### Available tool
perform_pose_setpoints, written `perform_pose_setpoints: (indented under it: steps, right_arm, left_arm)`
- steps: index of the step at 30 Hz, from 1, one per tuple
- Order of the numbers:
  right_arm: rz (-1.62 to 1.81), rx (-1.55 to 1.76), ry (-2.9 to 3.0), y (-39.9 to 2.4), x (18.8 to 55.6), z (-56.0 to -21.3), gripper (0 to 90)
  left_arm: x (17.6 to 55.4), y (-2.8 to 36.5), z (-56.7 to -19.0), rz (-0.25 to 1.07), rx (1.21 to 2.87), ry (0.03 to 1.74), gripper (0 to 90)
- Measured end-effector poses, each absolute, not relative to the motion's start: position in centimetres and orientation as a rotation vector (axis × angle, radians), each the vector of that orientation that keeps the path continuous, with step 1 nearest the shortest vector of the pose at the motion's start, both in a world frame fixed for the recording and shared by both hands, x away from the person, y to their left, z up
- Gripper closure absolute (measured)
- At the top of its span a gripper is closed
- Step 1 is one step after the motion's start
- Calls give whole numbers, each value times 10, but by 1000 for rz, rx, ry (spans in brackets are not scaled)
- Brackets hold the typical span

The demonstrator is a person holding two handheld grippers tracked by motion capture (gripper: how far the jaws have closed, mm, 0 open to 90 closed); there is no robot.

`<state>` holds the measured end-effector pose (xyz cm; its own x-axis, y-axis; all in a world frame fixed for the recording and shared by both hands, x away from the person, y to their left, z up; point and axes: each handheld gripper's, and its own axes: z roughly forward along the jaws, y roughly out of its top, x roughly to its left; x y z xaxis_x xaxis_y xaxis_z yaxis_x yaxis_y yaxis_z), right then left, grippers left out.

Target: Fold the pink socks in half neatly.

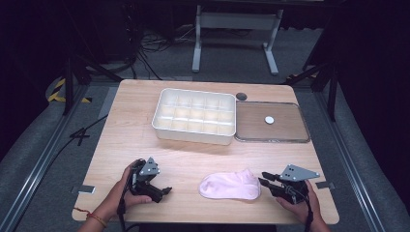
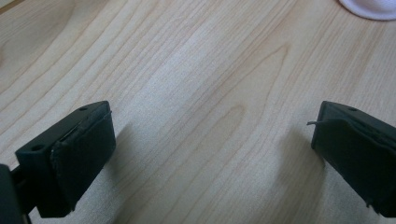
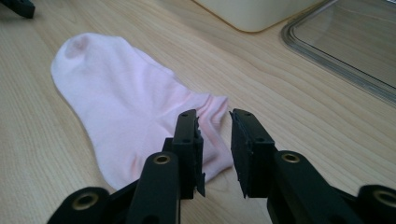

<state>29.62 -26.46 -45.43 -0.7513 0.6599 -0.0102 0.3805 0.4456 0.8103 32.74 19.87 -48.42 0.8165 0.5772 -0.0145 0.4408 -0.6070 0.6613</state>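
Dark flooring with cables and a grey stand surrounds a light wooden table [image 1: 135,145]. Toward twelve o'clock on the table sits a cream divided tray [image 1: 193,116], and its clear lid [image 1: 290,130] lies at the tray's three o'clock, a small white disc [image 1: 269,120] on it. A pink sock [image 1: 230,186] lies flat near the six o'clock edge. The right gripper [image 1: 262,178] sits at the sock's three o'clock, its jaws narrowed to a slim gap, nothing pinched; the sock's cuff lies just beyond the tips. The left gripper [image 1: 167,190], at the sock's nine o'clock, stands wide open over bare wood, holding nothing.
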Motion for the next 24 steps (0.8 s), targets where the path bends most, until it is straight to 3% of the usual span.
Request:
perform_pose_setpoints:
  steps: [12,24]
  right_arm:
    - [1200,795,2469,-235,297,-457,785]
    - [1116,637,2605,-171,304,-462,852]
  left_arm:
    - [326,194,-481,265,2344,779,27]
    - [324,189,-481,275,2320,823,52]
